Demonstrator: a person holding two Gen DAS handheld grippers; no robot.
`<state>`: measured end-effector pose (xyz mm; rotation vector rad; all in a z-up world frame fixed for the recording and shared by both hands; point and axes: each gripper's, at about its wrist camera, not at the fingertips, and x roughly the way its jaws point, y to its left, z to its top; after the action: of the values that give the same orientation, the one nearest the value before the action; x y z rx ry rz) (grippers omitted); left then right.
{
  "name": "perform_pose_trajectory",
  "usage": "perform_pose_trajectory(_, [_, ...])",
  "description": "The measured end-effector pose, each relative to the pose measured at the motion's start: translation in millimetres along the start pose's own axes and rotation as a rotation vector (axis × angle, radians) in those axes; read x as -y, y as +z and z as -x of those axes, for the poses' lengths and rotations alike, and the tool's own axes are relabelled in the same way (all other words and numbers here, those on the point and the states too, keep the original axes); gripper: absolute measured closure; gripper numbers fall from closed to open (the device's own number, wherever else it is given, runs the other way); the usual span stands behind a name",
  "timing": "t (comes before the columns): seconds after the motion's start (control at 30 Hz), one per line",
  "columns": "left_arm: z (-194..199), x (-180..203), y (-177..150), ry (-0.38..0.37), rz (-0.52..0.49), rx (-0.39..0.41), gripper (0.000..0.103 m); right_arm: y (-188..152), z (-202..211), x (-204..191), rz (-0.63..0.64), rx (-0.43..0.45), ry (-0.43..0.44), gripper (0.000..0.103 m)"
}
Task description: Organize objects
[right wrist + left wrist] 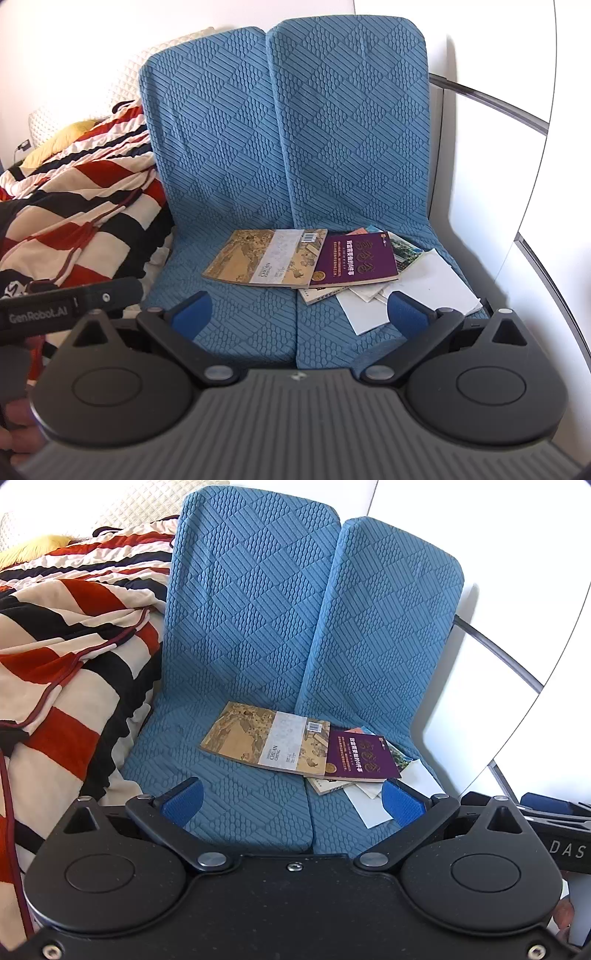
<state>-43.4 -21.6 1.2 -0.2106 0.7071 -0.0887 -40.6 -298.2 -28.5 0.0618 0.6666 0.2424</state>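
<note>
Ahead, beyond both grippers: tan painted-cover paperback book (264,738) on blue quilted seat cushion (236,805), long axis crosswise; purple book (354,260) overlaps it. Left gripper (291,805) and right gripper (299,314) spread wide, empty; right nearer purple.

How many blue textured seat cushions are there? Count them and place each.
2: left blue textured cushion beside the striped blanket; right blue textured cushion by the white wall, under most of the books. More may be hidden.

"genrobot.ai" on left gripper (70,301); "das" on right gripper (567,849)
</note>
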Motion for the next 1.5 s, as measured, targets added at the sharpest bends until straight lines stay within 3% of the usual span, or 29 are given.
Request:
perform_pose_trajectory(0.33, [8.2,2.0,-7.4,-0.005,-0.002,0.017,0.0,-7.2,5.7,-0.1,0.006,0.023,0.06,0.0])
perform_pose_trajectory(0.57, [5.5,-3.5,-13.3,0.004,-0.015,0.026,0.0,-15.2,0.2,-1.0,0.006,0.041,0.029,0.0])
perform_pose_trajectory(1.1, [-25.6,-10.4,-24.3,-0.021,-0.056,0.018,0.0,-24.9,-27.9,2.4,0.003,0.065,0.05,0.0])
perform_pose_trajectory(1.5, [-50.1,-26.0,-19.4,-0.082,-0.029,-0.017,0.0,-22.3,-51.8,-0.3,-0.003,0.038,0.027,0.0])
